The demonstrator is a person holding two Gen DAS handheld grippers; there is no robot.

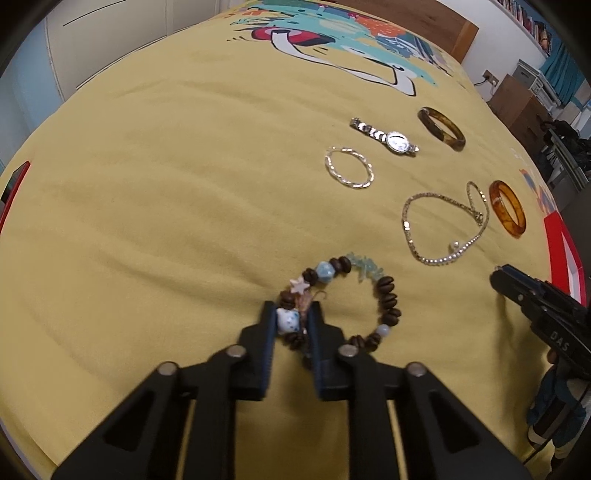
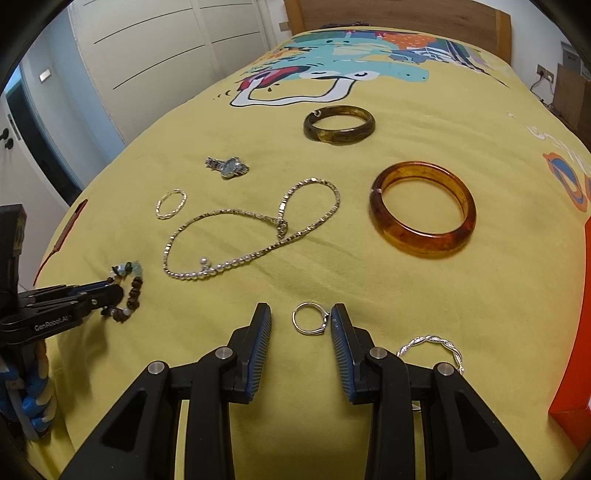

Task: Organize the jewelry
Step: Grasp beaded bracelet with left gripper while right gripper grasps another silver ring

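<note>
The left gripper [image 1: 291, 317] had its fingers pinched on the beaded bracelet [image 1: 384, 302] lying on the bed [image 1: 166, 206], ready for lifting, while the right gripper [image 2: 301, 321] held its fingers spread, unclosed, around the silver ring [image 2: 309, 323].

I was in a bedroom at home: I worked over a bed with a yellow printed bedspread [image 2: 369, 295] and a wooden headboard [image 2: 406, 14] at the far end. White wardrobe doors [image 2: 166, 48] stood to the left, cardboard boxes [image 1: 517, 99] and bookshelves [image 1: 528, 18] far right.
</note>
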